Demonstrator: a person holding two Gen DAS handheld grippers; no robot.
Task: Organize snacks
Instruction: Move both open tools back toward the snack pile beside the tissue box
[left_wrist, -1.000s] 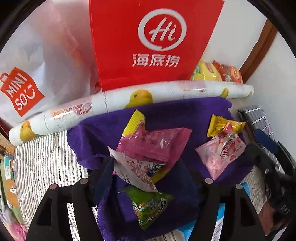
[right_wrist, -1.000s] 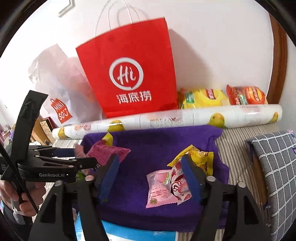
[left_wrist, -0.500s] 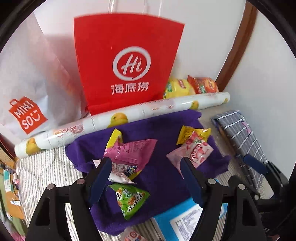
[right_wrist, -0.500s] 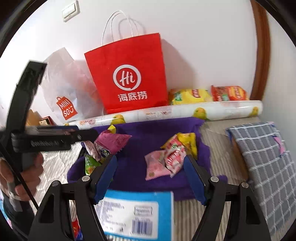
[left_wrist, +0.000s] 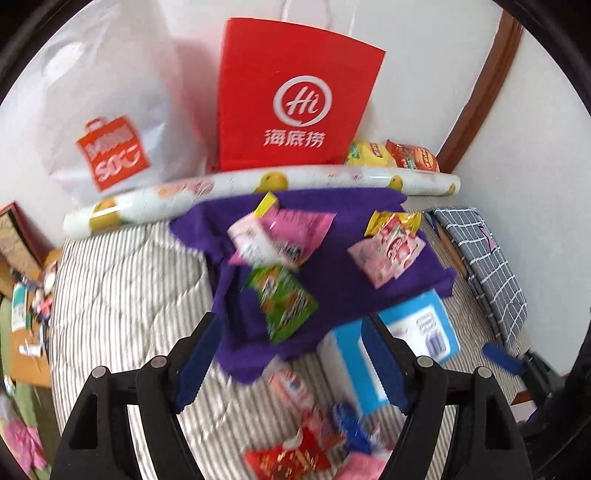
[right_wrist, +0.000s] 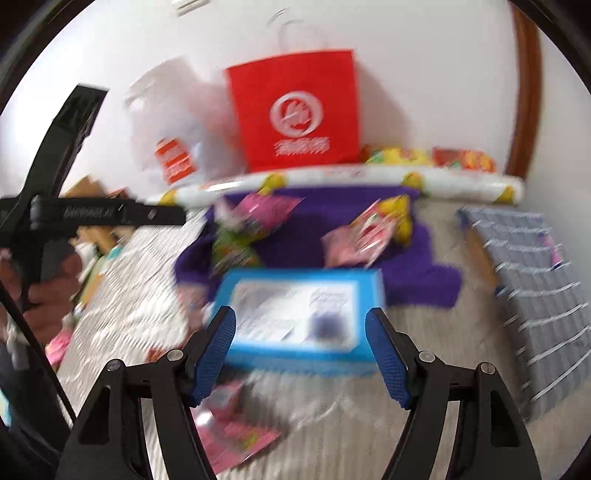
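**Two heaps of snacks on the purple cloth, both tongs empty**

We see a purple cloth (left_wrist: 354, 280) spread on a striped bed cover (left_wrist: 122, 295); on it the snacks lie in two groups, well apart. In the left group we count four packets: a green packet (left_wrist: 284, 302) nearest to us, with its long axis running from upper left to lower right, a magenta packet (left_wrist: 299, 229) lying almost crosswise, a pale pink packet (left_wrist: 251, 236) partly on top of it, and a yellow packet (left_wrist: 266, 205) of which only one end shows at the far side. In the right group we count three: a yellow packet, a red-and-white packet (left_wrist: 397, 240) and a pink packet (left_wrist: 369, 260), all overlapping and pointing toward the upper right; the right wrist view is too blurred for counting.

One blue box (right_wrist: 299, 317) lies just in front of the cloth, its long side across the view; more packets lie on the cover nearer to us, blurred. Behind stand one red paper bag (left_wrist: 295, 99), one white plastic bag (left_wrist: 110, 122) and one printed roll (left_wrist: 258, 184).

The left tongs (left_wrist: 291, 360) stand wide with nothing between them; the right tongs (right_wrist: 301, 356) also stand apart and hold nothing.
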